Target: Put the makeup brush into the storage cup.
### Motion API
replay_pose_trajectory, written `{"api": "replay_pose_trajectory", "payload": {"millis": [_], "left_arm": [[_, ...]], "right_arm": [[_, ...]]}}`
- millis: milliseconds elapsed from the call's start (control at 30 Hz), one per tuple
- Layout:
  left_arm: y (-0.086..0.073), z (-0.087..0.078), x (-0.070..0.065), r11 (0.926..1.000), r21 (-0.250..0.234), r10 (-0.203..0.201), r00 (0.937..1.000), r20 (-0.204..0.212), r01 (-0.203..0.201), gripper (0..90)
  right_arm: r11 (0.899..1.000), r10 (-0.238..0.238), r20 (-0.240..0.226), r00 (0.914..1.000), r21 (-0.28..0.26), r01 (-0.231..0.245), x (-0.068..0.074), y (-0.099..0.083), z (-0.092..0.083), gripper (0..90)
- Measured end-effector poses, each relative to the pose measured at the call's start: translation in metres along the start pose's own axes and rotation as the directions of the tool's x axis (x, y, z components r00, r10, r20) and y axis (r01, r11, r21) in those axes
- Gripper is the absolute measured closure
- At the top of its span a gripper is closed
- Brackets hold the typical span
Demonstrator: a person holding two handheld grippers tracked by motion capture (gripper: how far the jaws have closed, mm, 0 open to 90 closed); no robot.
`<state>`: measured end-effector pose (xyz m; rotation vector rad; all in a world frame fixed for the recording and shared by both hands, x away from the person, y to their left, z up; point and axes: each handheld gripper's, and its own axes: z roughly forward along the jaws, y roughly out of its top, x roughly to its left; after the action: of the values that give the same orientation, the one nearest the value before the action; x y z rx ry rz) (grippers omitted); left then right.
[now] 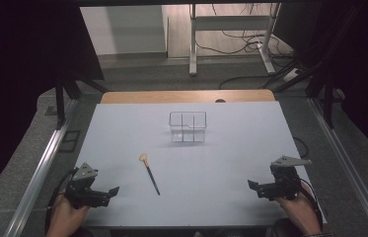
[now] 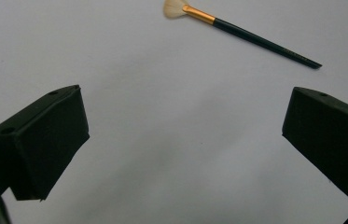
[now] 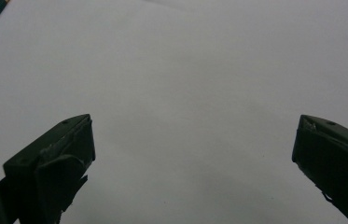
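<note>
Pale grey board covers the table (image 1: 122,148) in the high view, with grey floor and a white desk frame (image 1: 231,24) behind; a clear wire organiser (image 1: 187,126) with 3 compartments stands mid-table, and nothing can be made out in it; a brush (image 1: 150,174) lies left of centre; the left gripper (image 1: 106,193) and right gripper (image 1: 256,187) rest at the near corners, hands behind them. Left gripper view: jaws wide apart, nothing between them, the brush (image 2: 241,31) lying beyond. Right gripper view: jaws spread, nothing held, bare surface below.

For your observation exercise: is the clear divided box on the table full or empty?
Empty. Through the clear box the high view shows just its inner dividers and the pale table; the brush lies flat on the table, outside the box.
</note>
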<state>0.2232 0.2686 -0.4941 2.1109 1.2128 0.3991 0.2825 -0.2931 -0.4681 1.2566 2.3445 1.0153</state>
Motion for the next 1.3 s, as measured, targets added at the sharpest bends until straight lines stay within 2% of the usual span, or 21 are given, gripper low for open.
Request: {"api": "replay_pose_trajectory", "payload": {"millis": [133,233,400,600,1000,1300], "left_arm": [[0.0001,-0.0012,0.0008,1.0,-0.006,-0.003,1.0,-0.001,0.003,0.9],[0.0006,-0.0011,0.0003,0.9996,-0.011,-0.025,0.9994,0.026,0.025,0.7],[0.001,0.0001,-0.0019,1.0,0.0,-0.009,0.9997,0.021,0.009,0.3],[0.0001,-0.0011,-0.0002,0.9996,0.002,-0.029,0.9993,0.025,0.029,0.4],[0.0019,-0.0003,-0.0029,0.9987,0.044,-0.026,0.9996,0.012,0.025,2.1],[0.0081,0.0033,-0.0032,0.9978,0.039,-0.054,0.9978,0.038,0.053,1.6]], "right_arm": [[1.0,-0.026,0.013,0.9996,0.0,0.026,0.0023,0.0004,0.0008,0.0],[0.999,-0.048,0.029,0.9984,0.003,0.048,0.0039,0.0006,0.0027,0.0],[0.999,-0.042,0.01,0.9991,0.011,0.042,0.0029,0.0008,0.004,0.0],[0.999,-0.039,0.0,0.9992,0.013,0.039,0.0021,0.0015,0.0053,0.0],[0.999,-0.036,0.001,0.9994,0.015,0.036,0.0014,0.0024,0.0066,0.0],[0.999,-0.048,0.021,0.9986,0.011,0.048,0.0031,0.0028,0.0069,0.0]]}}
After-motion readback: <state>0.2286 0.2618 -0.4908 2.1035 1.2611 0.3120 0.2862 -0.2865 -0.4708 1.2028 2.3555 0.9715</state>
